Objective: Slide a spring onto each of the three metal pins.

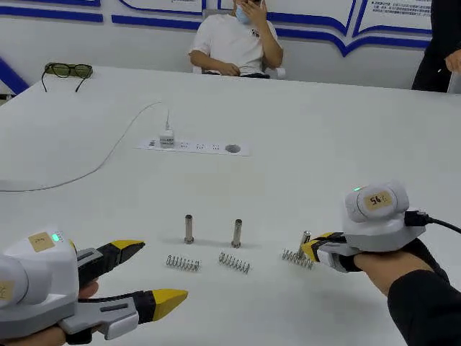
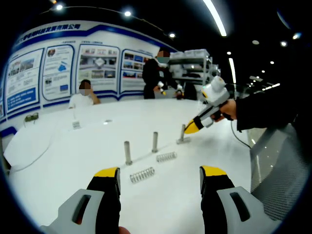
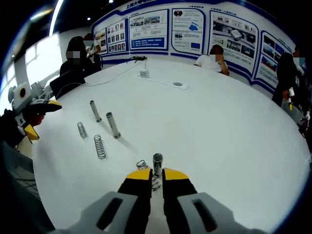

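Big white table (image 1: pixel 346 130), pretty bare. Towards the near side, three metal pins stand in a row: left pin (image 1: pixel 189 228), middle pin (image 1: pixel 237 233), right pin (image 1: pixel 305 242). A spring lies flat just in front of each: left spring (image 1: pixel 182 263), middle spring (image 1: pixel 234 262), right spring (image 1: pixel 294 256). Further back there's a white power strip (image 1: pixel 209 147) with a charger (image 1: pixel 167 137) plugged in, its cable (image 1: pixel 108 160) trailing off left. Dark glasses (image 1: pixel 67 71) sit at the far left.

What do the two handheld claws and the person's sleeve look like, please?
Both the left claw and right claw have white-grey housings, black jaws with yellow tips, tan stickers and a green light. A black cable leaves the right one; that arm wears a dark sleeve.
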Available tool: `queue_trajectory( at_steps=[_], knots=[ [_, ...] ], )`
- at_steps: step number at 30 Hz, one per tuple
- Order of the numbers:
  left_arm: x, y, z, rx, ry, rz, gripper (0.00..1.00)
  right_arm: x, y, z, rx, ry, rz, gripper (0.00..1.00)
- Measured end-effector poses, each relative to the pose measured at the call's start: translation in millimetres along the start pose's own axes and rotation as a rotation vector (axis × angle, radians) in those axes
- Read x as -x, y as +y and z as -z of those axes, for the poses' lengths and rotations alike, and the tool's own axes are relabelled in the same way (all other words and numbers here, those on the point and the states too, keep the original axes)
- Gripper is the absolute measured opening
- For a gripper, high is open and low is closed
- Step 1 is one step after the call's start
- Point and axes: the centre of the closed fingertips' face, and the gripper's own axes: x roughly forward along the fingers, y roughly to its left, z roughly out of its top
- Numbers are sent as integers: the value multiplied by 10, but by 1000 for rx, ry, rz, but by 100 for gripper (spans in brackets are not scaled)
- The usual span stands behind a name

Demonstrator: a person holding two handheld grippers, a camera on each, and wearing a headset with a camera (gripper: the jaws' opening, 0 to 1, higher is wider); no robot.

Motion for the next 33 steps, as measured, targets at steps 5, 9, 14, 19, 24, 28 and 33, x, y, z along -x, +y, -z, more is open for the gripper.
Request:
queue_trajectory(
  at_steps=[5,9,14,19,24,28,33],
  knots=[
    [-8,-9,9,1,2,2,67,6,26,44,11,10,-19,11],
    [-15,-32,13,0,4,6,67,8,55,44,29,10,-42,13],
    [-11,-43,19,0,6,8,67,-16,74,103,54,37,-73,17],
    [-6,-41,39,5,10,7,67,-28,75,147,69,62,-95,17],
    [-15,-44,53,9,12,8,67,-62,109,184,105,86,-125,18],
    [-25,-52,65,13,14,11,67,-91,130,212,123,103,-141,18],
    [-29,-60,84,17,17,14,67,-106,147,261,141,124,-155,17]
  ],
)
